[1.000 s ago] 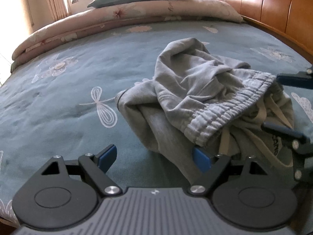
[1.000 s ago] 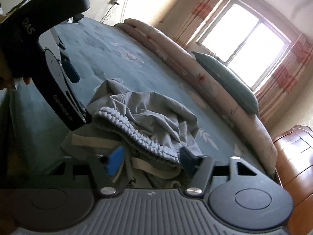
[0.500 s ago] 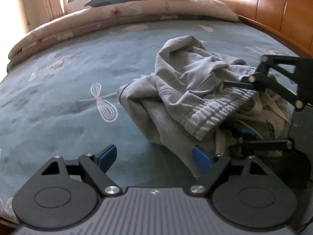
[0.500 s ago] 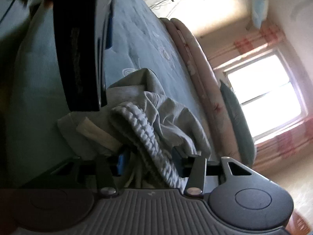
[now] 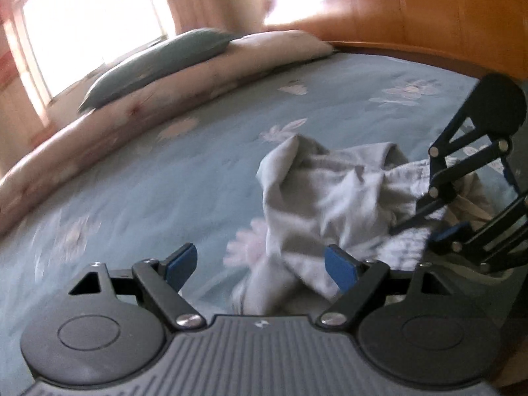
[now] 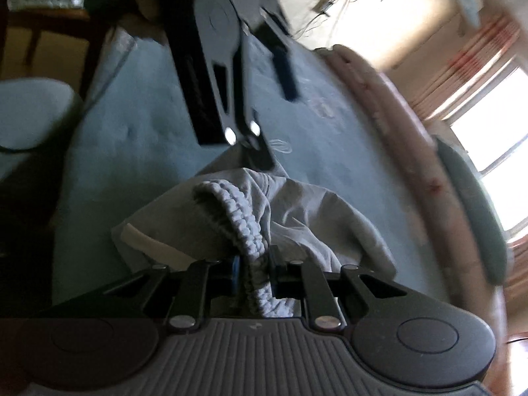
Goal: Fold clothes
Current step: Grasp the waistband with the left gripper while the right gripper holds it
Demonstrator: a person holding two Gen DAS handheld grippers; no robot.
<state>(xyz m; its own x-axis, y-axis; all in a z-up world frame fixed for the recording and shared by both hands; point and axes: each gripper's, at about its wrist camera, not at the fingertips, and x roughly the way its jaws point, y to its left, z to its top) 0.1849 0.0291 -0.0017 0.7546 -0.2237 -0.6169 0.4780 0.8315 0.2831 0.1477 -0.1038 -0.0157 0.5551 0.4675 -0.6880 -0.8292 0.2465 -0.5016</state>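
- The bed (image 5: pixel 165 178) carries the grey pants (image 5: pixel 330 191), crumpled in a heap on the blue sheet, well apart from the pillow (image 5: pixel 155 66).
- The waistband (image 6: pixel 237 211) runs from the heap toward the right gripper (image 6: pixel 252 269), whose jaws are closing on it.
- The left gripper (image 5: pixel 260 264) is spread wide and empty, just beside the heap; a pants edge lies before it.
- No containers are in view.

Left wrist view: sits low over bed (image 5: pixel 138 178), just beside grey garment (image 5: pixel 330 194), faces toward pillow (image 5: pixel 158 62) and window (image 5: pixel 92 23); right wrist view: rolled steeply, closer still to garment (image 6: pixel 307 211), faces along bed (image 6: pixel 148 138) toward same window (image 6: pixel 495 151); shared: garment, bed, pillow, each other's gripper.
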